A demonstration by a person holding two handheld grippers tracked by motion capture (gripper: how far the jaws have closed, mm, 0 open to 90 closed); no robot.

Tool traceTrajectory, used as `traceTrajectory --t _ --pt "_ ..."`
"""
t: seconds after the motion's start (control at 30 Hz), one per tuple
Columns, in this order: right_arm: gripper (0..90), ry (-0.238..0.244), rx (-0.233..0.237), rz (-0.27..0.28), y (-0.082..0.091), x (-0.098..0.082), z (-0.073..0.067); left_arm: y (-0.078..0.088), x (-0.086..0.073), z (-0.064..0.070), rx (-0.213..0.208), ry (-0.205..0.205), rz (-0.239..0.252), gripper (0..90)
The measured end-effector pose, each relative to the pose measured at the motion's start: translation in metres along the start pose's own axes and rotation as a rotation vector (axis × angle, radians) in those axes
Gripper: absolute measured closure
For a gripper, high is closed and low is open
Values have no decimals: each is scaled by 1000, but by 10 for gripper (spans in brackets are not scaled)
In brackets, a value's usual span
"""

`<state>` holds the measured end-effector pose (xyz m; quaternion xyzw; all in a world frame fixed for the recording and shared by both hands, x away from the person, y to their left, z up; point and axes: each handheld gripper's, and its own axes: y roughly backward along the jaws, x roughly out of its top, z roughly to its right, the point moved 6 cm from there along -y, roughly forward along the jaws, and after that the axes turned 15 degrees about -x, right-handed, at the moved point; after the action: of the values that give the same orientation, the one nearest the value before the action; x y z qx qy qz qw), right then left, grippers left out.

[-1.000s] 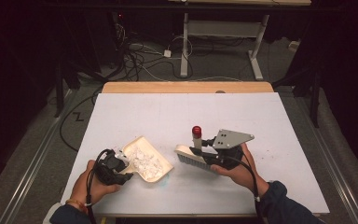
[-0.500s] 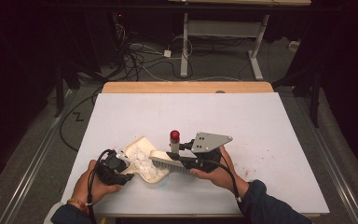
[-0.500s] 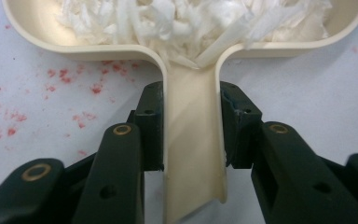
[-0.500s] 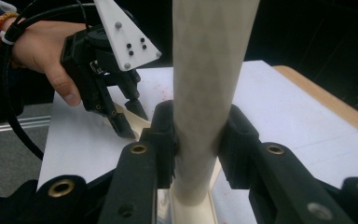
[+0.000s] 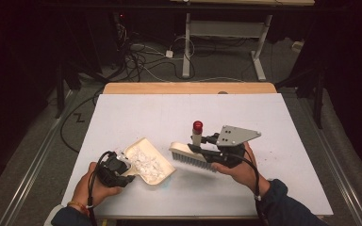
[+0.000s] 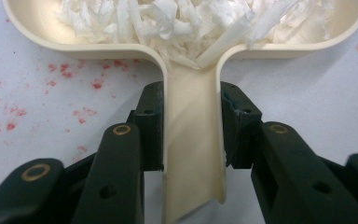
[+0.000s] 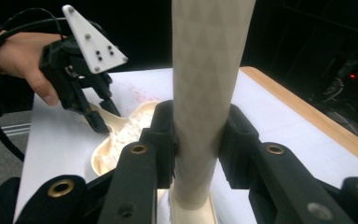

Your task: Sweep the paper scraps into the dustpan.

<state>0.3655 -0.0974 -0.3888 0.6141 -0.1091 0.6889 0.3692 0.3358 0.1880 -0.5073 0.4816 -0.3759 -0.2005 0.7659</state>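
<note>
Cream dustpan [image 5: 150,162] heaped with white paper shreds [image 5: 146,162]

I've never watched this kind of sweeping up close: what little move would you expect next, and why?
Probably bring the brush back down by the dustpan mouth. The right gripper grips its handle, bristles off the table, while the left gripper clamps the pan's handle; the paper shreds already lie inside.

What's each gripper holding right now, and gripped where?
Left gripper clamps the dustpan by its handle, just below the pan full of paper shreds. Right gripper clamps the brush by its handle shaft.
</note>
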Motion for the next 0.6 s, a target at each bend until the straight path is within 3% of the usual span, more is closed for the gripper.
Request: traceTrajectory --t 0.37,0.6 --pt "705 -38 -87 -32 38 -20 37 0 2 -1 4 4 5 630" --pt "705 -54 -115 -45 65 -30 52 0 2 -2 5 9 18 630"
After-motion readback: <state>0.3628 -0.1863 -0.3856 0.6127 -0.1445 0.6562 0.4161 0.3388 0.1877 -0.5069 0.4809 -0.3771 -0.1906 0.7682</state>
